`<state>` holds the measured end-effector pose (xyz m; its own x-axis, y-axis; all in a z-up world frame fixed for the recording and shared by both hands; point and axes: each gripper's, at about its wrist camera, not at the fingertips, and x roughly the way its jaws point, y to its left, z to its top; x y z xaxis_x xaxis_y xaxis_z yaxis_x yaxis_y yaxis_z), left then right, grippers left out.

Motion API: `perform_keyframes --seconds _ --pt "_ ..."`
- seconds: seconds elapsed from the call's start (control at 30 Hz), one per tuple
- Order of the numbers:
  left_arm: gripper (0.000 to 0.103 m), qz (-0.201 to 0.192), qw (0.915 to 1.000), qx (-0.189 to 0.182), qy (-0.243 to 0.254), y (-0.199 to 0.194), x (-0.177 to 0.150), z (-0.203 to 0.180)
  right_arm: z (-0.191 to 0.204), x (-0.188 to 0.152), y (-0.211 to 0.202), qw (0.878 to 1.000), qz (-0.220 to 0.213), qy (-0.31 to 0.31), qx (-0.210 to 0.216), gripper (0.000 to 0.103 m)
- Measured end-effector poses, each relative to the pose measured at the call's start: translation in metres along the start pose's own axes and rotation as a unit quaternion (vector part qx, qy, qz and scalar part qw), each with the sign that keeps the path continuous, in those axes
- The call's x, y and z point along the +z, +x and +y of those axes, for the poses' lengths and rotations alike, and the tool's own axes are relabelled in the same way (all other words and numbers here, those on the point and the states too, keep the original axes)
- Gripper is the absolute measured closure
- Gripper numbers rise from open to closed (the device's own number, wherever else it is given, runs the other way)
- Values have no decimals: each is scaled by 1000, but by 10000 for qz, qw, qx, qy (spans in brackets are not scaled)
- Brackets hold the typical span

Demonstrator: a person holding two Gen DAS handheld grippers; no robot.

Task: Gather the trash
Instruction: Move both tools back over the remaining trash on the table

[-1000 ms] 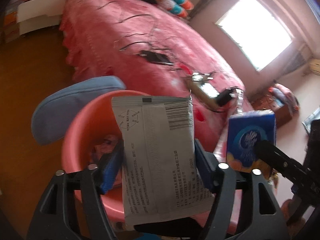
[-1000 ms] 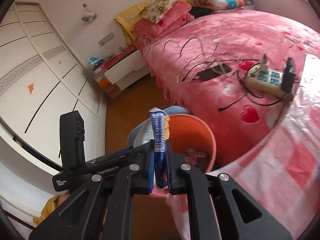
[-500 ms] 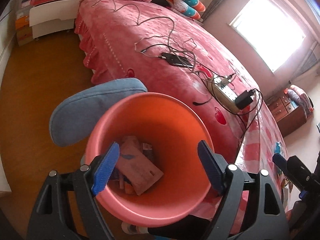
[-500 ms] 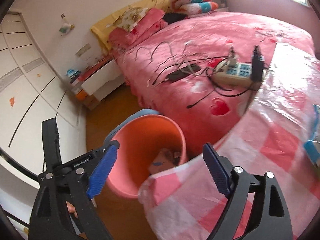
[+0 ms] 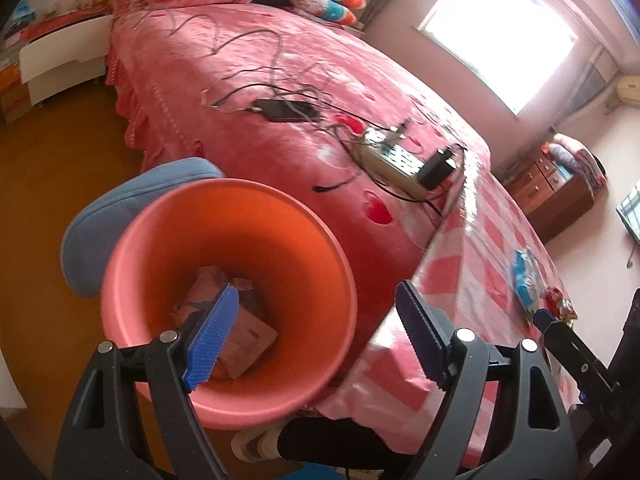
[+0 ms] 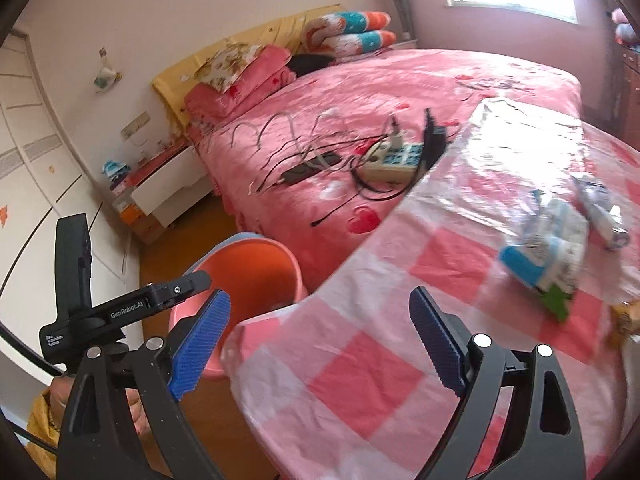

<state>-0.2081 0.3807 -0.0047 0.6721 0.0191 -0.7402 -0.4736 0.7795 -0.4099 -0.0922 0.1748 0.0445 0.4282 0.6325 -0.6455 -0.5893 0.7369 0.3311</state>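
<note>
An orange-pink bin (image 5: 224, 190) stands on the floor by the bed, with wrappers and a pink packet (image 5: 248, 330) at its bottom. My left gripper (image 5: 316, 285) hovers over its near rim, open and with nothing between its blue pads. My right gripper (image 6: 320, 292) is open and empty above the edge of the table's pink checked cloth (image 6: 360, 364). The bin (image 6: 256, 248) sits to its left. On the cloth lie a blue and white packet (image 6: 548, 248), a slim wrapper (image 6: 600, 208) and a yellowish wrapper (image 6: 624, 316).
A bed with a pink cover (image 5: 280, 52) fills the background, with a power strip (image 5: 392, 160), cables and a dark phone (image 5: 284, 110) on it. A blue cushion (image 5: 120, 220) sits behind the bin. A white bedside cabinet (image 6: 168, 188) and a wooden dresser (image 5: 560, 184) stand further off.
A second ago my left gripper held a grey printed packet and my right a blue packet over the bin. Both jaws have opened and both packets are gone. The right gripper has swung to the table.
</note>
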Motion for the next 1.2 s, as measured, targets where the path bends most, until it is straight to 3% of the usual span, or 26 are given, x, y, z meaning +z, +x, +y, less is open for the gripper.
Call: perform_keyframes --seconds 0.47,1.2 --pt "22 100 9966 -214 790 -8 -17 -79 -40 -20 -52 9974 -570 46 -443 13" --pt "21 283 9863 -254 1603 -1 -46 -163 -116 -40 -107 9900 -1049 732 -593 8"
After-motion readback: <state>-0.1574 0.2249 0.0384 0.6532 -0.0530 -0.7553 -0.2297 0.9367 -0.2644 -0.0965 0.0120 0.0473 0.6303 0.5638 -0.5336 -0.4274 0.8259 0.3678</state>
